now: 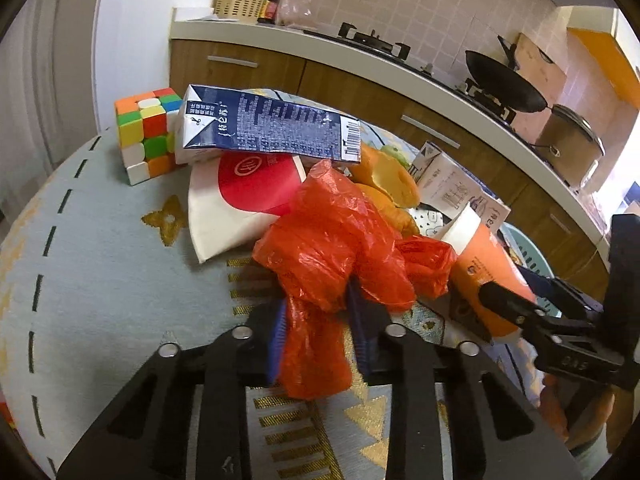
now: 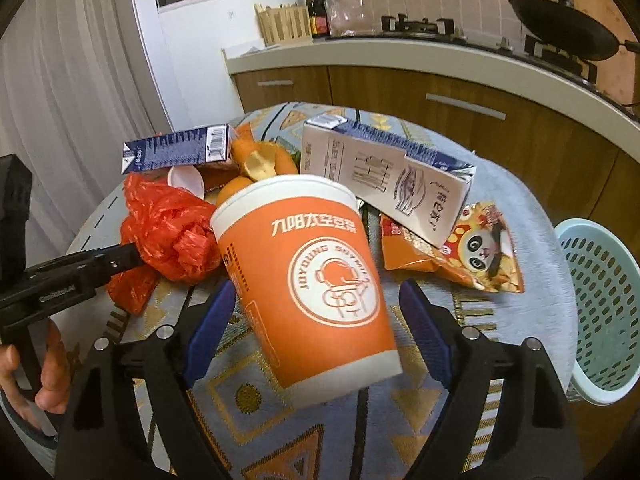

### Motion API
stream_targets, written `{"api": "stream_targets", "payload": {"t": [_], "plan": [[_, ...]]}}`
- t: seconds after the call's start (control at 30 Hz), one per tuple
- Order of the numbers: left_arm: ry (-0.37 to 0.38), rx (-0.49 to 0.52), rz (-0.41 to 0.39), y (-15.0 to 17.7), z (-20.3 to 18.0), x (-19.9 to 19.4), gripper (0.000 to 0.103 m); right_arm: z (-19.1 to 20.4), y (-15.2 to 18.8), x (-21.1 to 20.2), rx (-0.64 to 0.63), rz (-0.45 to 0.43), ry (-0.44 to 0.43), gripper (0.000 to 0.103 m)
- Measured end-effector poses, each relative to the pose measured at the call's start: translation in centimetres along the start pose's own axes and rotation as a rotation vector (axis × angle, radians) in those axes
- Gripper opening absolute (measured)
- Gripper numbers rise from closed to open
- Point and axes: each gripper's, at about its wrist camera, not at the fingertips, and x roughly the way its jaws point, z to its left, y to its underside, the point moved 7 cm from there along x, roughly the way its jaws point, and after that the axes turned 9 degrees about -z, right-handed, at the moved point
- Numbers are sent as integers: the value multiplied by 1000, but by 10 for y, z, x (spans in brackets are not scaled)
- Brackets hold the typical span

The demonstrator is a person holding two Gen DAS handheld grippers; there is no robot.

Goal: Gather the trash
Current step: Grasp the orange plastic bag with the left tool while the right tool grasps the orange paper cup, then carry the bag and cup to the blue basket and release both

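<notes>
A crumpled red plastic bag (image 1: 332,248) lies on the patterned tablecloth (image 1: 100,280). My left gripper (image 1: 316,294) is shut on the bag's lower end, which is pinched between the blue pads. The bag (image 2: 168,236) also shows in the right wrist view, with the left gripper's tip (image 2: 128,258) at it. An orange paper cup (image 2: 312,280) lies tilted, its rim pointing away. My right gripper (image 2: 316,286) stands open around it, one blue pad on each side, the right pad clearly apart from the cup. In the left wrist view the right gripper (image 1: 480,308) straddles the cup (image 1: 488,268).
The pile behind holds a blue milk carton (image 1: 272,128), a white carton (image 2: 384,176), orange peels (image 1: 388,180), a white paper with a red circle (image 1: 248,200) and a panda snack bag (image 2: 472,256). A Rubik's cube (image 1: 146,136) stands far left. A teal basket (image 2: 604,304) sits right of the table.
</notes>
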Motion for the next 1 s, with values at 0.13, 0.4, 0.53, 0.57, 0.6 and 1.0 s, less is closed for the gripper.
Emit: {"api": "stream_targets", "payload": {"t": [0.13,0.4,0.53,0.57,0.6,1.0], "plan": [[8,-14,-10,2,-1,-6,18,0,-1,4,0,9,12,79],[26,-31,-60,1,-7,-32,15,3,-4,-5,-18,-20,9,71],[38,-28,-105,-7,-14,-53,15,5,-14,-30,-9,-82,0,70],[41,-24,-114,-8,-16,-56,15,4,-18,-37,-9,-100,5,70],[46,-19,-129,-13,-20,-62,15,1,-23,-47,-13,-126,20,70],[157,150,-228,-72,-123,-82,15,-115,-62,-147,125,-314,250,71]]}}
